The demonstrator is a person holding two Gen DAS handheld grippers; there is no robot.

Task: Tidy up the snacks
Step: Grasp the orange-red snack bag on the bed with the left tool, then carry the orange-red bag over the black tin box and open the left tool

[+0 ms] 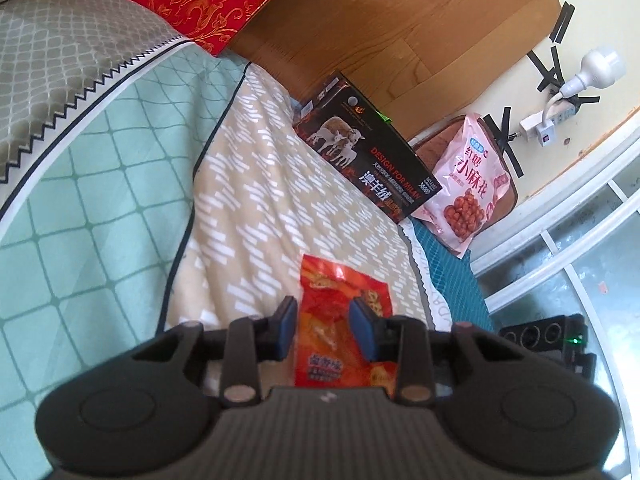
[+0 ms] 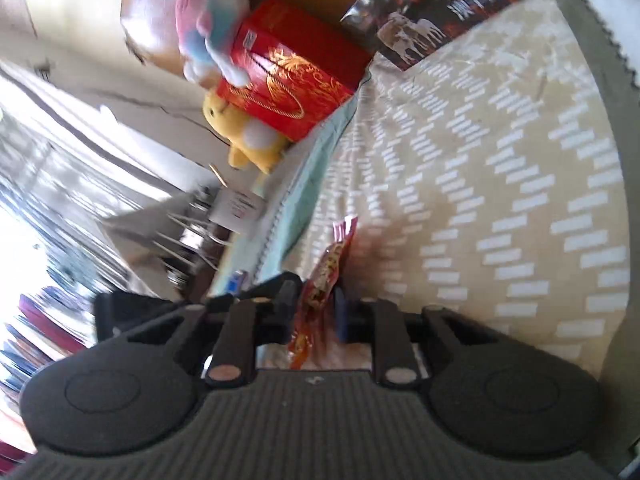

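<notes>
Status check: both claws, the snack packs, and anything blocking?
Left claw open, straddling red-orange snack pack flat on bed. Right claw around edge-on red snack pack, grip unconfirmed. Pink snack bag beside black box. Nothing blocking.

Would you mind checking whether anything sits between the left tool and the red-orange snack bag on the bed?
Nothing visible does. The left tool is open, its fingers either side of the red-orange snack bag on the bedspread, with nothing between.

snack bag (image 1: 344,320) on bed (image 1: 280,208) | box (image 1: 368,148) behind | pouch (image 1: 468,188) beside box
</notes>
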